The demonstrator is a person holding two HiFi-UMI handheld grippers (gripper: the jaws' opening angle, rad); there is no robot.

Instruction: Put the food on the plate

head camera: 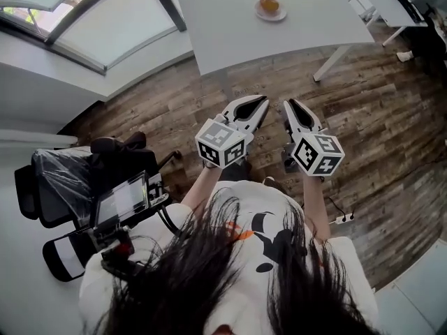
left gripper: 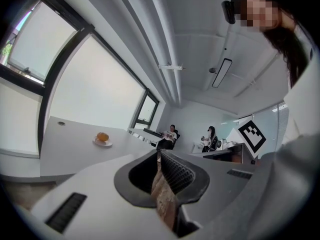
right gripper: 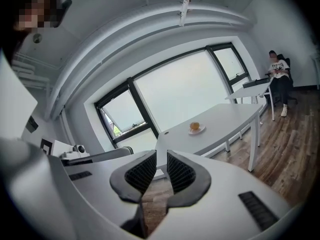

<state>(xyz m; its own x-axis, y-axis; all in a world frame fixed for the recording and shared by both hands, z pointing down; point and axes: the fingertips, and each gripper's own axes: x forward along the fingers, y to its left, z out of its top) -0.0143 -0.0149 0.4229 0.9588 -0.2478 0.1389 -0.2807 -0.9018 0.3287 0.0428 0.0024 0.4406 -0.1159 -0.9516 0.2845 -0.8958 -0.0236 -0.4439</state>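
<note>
The person stands on a wooden floor and holds both grippers up in front of the chest, side by side and pointing away from the body. The left gripper has its jaws pressed together, the ribbed pads meeting with nothing caught between them. Only floor shows through the slit behind. The right gripper is closed as well, with just a thin line of daylight between its pads and nothing in it.

The food, a small orange-brown piece, already sits on a small white plate. The plate rests on a white table near that table's middle. In the head view the plate lies at about 12 o'clock from the two grippers, well apart from both, with a stretch of bare floor and the table's near edge between.

In the left gripper view it sits at about 10 o'clock from the closed jaws, far off on the tabletop. In the right gripper view it sits at about 1 o'clock from the jaw tips (again small and distant). Neither gripper touches the table, the plate or the food.

At 9 o'clock from the person stands a black chair wrapped in clear plastic. Large windows run along the wall behind the table. Two people sit at the far end of the room.
</note>
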